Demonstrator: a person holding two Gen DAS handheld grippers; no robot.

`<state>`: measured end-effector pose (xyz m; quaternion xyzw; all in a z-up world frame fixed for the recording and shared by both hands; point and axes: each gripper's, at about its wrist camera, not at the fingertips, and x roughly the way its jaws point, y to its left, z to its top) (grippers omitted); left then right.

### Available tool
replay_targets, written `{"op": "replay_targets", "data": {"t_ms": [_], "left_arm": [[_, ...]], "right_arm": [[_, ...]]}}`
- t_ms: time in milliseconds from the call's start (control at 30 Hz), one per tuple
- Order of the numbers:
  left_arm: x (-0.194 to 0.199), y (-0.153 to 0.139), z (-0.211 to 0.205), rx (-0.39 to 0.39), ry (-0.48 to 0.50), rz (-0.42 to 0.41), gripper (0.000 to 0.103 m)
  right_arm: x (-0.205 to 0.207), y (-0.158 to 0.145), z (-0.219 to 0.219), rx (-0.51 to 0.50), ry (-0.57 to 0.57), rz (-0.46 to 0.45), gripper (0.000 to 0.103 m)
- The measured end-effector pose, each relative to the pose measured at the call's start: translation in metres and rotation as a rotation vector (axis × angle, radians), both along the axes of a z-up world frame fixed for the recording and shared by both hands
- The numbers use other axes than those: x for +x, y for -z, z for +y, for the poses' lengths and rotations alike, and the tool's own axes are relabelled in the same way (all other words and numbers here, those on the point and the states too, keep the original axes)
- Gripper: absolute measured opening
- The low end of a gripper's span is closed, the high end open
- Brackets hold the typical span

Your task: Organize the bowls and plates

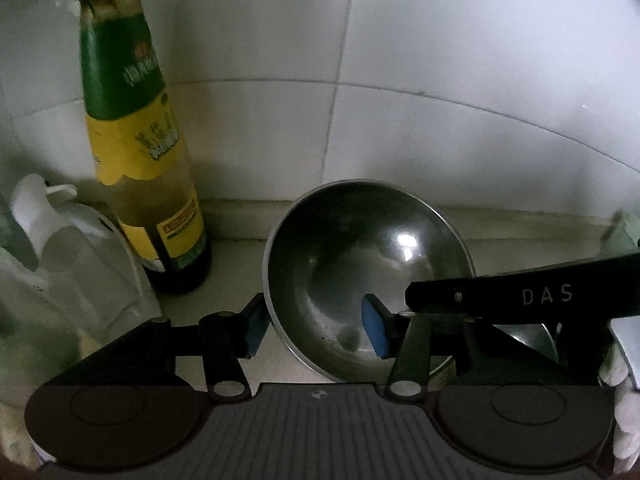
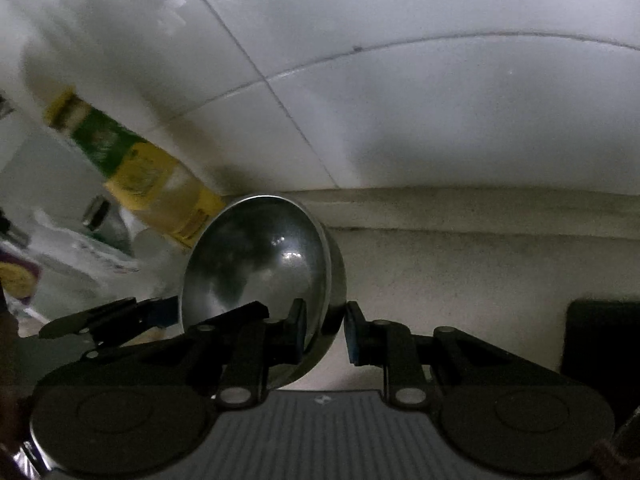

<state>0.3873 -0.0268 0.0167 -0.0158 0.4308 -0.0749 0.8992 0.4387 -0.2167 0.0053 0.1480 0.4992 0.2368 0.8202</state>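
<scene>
A steel bowl (image 1: 360, 264) is tilted up near the tiled back wall, its hollow facing me. My left gripper (image 1: 316, 330) is open wide, its jaws straddling the bowl's near left rim, one blue pad outside and one inside, with clear gaps. My right gripper (image 2: 326, 330) straddles the bowl's (image 2: 256, 260) right rim, one finger inside and one outside, with a small gap visible, so it looks open. The right gripper's black arm marked DAS (image 1: 520, 296) crosses the left wrist view.
A tall bottle with a yellow and green label (image 1: 140, 140) stands left of the bowl; it also shows in the right wrist view (image 2: 140, 172). A clear plastic bag and white container (image 1: 60, 248) lie at left. A dark object (image 2: 600, 336) sits at right on the counter.
</scene>
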Motion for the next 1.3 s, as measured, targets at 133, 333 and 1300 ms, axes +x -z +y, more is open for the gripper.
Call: {"op": "replay_targets", "data": {"t_ms": [133, 333, 1300], "left_arm": [[-0.023, -0.010, 0.001, -0.015, 0.008, 0.005, 0.059], [-0.044, 0.002, -0.001, -0.005, 0.022, 0.046, 0.060], [-0.036, -0.006, -0.064, 0.062, 0.159, 0.030, 0.083]], "right_arm": [[-0.022, -0.013, -0.003, -0.003, -0.014, -0.005, 0.019], [-0.054, -0.012, 0.000, -0.005, -0.044, 0.025, 0.019], [-0.103, -0.010, -0.090, -0.097, 0.159, 0.019, 0.040]]}}
